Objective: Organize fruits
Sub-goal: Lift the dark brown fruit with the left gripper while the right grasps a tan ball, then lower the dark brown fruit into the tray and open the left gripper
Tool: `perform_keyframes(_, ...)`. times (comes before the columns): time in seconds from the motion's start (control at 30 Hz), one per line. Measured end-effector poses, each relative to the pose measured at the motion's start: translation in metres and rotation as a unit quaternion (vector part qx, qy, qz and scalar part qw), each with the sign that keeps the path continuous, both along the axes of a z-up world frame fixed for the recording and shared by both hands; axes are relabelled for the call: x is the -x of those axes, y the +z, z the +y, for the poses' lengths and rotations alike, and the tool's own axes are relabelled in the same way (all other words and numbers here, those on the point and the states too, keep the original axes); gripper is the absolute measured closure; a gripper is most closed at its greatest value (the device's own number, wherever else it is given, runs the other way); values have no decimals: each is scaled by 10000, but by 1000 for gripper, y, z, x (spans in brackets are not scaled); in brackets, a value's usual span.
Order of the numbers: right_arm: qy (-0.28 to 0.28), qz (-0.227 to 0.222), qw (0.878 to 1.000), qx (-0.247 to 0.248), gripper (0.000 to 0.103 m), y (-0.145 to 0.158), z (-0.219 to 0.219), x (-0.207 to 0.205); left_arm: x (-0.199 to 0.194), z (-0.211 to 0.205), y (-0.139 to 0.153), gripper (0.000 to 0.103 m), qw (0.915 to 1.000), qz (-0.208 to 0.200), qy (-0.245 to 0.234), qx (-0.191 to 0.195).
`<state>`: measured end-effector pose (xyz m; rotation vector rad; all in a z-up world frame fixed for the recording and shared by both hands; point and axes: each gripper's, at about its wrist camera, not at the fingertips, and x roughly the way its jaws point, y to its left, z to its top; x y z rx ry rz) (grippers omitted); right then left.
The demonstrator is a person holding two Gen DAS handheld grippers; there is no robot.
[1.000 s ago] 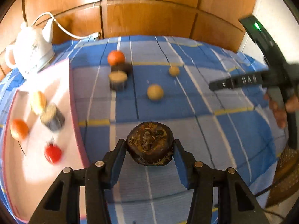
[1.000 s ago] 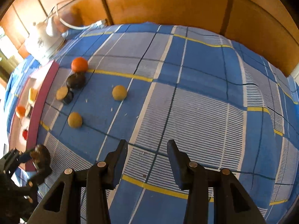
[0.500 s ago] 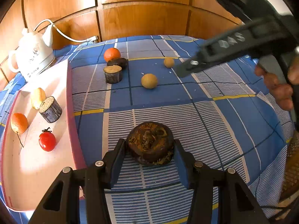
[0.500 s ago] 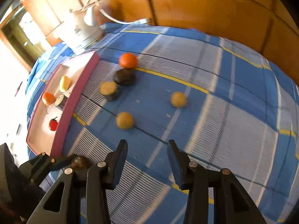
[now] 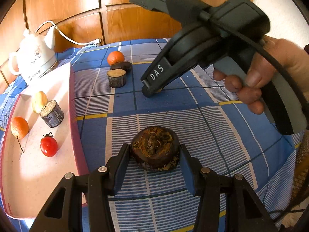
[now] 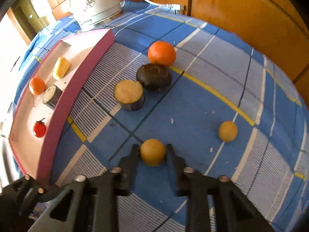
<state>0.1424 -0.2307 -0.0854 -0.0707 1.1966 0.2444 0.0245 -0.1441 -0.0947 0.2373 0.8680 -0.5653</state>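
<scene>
My left gripper (image 5: 153, 153) is shut on a dark brown round fruit (image 5: 155, 147) and holds it over the blue checked cloth, right of the pink tray (image 5: 74, 116). My right gripper (image 6: 152, 151) has its jaws around a yellow-brown round fruit (image 6: 152, 152) on the cloth, the fingers right beside it. It also shows in the left wrist view (image 5: 151, 91) with its tip down on the cloth. An orange (image 6: 161, 53), a dark fruit (image 6: 154, 77), a cut dark-skinned piece (image 6: 129, 94) and a second yellow fruit (image 6: 227, 131) lie on the cloth.
The tray holds a tomato (image 5: 48, 146), a small orange (image 5: 19, 127), a cut piece (image 5: 52, 113) and a yellow fruit (image 5: 39, 101). A white kettle (image 5: 34, 58) with a cord stands behind the tray. A wooden wall runs along the back.
My right gripper swept left and down across the cloth and now brackets the nearer yellow fruit. My left gripper kept hold of the dark fruit, hardly moving.
</scene>
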Motion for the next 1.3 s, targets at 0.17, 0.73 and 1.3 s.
perform_keyframes(0.17,97,-63,9995,287,78,9,-10,22,-1,1,1,52,10000,48,19,64)
perform_keyframes(0.73,-384,-47,9991,186,77,-5,-63,59,0,20,37,52,9987,-70,438,242)
perform_keyframes(1.3,-342,-98,9990,284,77,-7,-58,60,-1,60,67,52,9933,-192,1043,456)
